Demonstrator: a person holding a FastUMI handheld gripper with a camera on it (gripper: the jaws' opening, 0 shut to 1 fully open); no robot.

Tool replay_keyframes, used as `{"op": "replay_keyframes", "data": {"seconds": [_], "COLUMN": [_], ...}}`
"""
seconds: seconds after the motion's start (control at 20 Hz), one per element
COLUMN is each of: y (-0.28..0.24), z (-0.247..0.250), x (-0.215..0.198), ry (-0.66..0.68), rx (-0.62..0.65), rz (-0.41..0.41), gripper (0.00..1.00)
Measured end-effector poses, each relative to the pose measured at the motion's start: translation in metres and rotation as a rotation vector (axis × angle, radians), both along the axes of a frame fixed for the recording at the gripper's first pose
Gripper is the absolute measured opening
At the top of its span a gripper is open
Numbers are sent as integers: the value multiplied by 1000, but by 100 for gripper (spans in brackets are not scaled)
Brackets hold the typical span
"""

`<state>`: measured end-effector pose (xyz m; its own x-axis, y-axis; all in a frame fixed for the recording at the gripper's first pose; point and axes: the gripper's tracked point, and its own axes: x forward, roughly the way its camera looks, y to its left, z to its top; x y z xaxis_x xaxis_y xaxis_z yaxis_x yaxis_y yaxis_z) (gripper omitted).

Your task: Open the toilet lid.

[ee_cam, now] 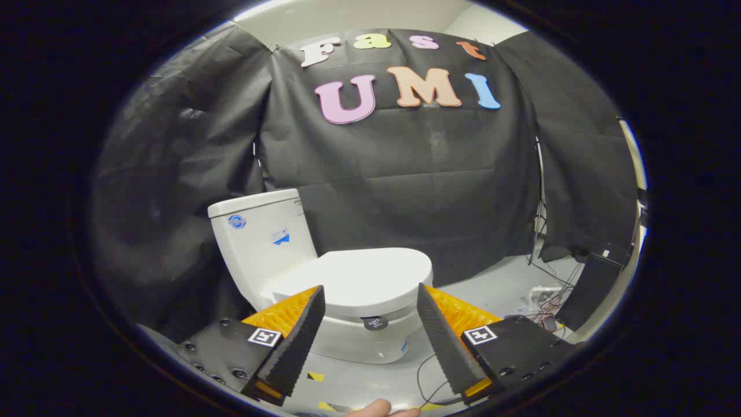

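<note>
While the gripper (370,292) hangs ahead of the toilet (324,278), its fingers (301,336) stand spread wide with nothing between them. The closed lid (362,281) lies flat on the seat, just beyond the fingertips, with the tank (260,243) behind it.

Risks, as I judge them:
- The lid's front edge is thin and smooth, so a finger arriving too high would skid across the top instead of hooking under.
- Coming in too low could catch the seat too, lifting both.
- A cable (431,376) runs on the floor below the fingers and might snag.
</note>
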<state>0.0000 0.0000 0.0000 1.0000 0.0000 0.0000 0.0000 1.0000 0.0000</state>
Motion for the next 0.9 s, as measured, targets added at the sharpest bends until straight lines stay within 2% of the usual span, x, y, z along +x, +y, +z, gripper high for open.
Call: {"op": "replay_keyframes", "data": {"seconds": [0.5, 0.7, 0.9], "y": [-2, -6, -3], "z": [1, 2, 11], "x": [2, 5, 12], "ry": [3, 4, -7], "rx": [7, -8, -7], "rz": [-7, -46, -47], "gripper": [99, 99, 99]}}
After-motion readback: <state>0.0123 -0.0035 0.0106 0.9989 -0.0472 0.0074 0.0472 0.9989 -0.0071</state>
